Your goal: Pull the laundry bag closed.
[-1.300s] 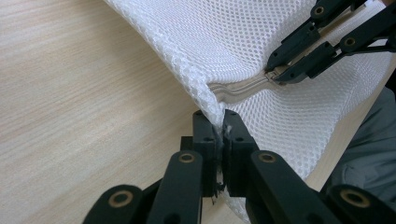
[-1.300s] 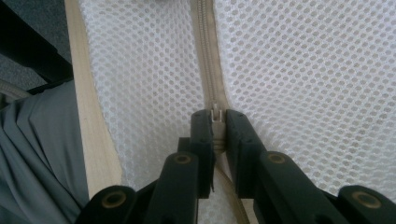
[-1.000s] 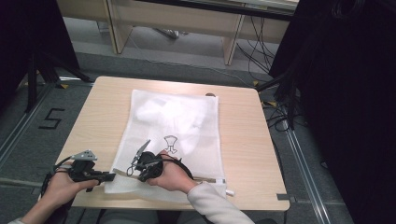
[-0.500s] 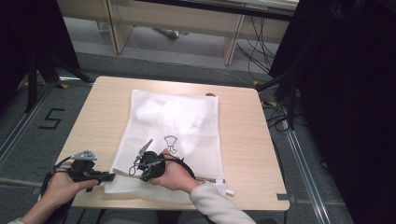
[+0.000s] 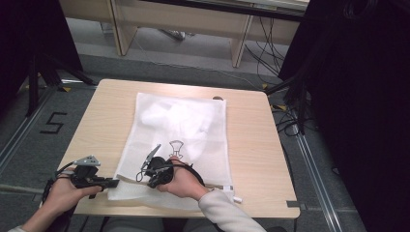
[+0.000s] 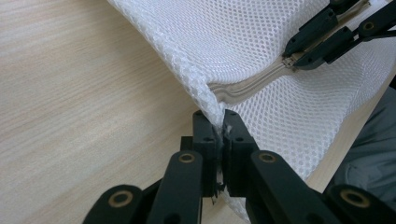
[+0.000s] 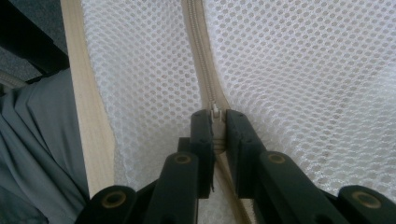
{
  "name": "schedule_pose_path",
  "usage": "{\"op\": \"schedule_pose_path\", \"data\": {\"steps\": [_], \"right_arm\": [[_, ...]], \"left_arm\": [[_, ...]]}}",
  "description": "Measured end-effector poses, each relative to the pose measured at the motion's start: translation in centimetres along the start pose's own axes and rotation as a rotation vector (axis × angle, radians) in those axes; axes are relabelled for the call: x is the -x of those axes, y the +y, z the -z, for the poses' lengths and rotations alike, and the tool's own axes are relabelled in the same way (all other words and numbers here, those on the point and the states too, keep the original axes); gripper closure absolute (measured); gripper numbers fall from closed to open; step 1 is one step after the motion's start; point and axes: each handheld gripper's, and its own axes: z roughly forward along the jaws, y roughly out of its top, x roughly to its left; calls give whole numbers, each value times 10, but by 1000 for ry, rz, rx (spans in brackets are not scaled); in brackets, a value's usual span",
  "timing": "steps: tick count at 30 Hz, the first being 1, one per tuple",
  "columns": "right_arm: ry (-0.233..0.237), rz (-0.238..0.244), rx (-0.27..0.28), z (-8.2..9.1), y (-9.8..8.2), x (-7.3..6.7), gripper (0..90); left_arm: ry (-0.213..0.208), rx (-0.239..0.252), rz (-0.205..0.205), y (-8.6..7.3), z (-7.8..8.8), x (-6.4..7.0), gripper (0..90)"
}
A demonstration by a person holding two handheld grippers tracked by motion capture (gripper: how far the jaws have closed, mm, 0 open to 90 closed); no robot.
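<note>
Left gripper [image 6: 219, 135]: clamped on mesh bag [image 5: 179, 130] corner, table's [image 5: 251, 145] near-left edge | Right gripper [image 7: 215, 128]: clamped on zipper pull [image 7: 215, 112], near edge.

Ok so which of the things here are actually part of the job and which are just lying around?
In the job:
- white mesh laundry bag
- its zipper, with the zipper pull
- left gripper, shut on the bag's corner
- right gripper, shut on the zipper pull

Just lying about:
- wooden table under the bag
- cables on the floor
- floor marking 5
</note>
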Motion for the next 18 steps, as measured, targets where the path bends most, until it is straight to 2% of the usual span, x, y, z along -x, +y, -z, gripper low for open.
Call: {"op": "schedule_pose_path", "data": {"steps": [1, 6, 7, 9, 13, 18], "right_arm": [[-3, -20, -6, 1, -1, -1, 824], [-4, -27, -5, 2, -3, 0, 824], [-7, -17, -6, 3, -4, 1, 824], [-10, -31, -8, 4, -5, 1, 824], [-7, -18, -3, 4, -5, 1, 824], [-7, -28, -3, 5, -5, 0, 824]], "left_arm": [[-5, -1, 2, 0, 0, 0, 852], [9, -3, 4, 0, 0, 0, 852], [0, -5, 6, 0, 0, 0, 852], [-2, -8, 5, 0, 0, -1, 852], [-2, -8, 5, 0, 0, -1, 852], [-3, -8, 4, 0, 0, -1, 852]]}}
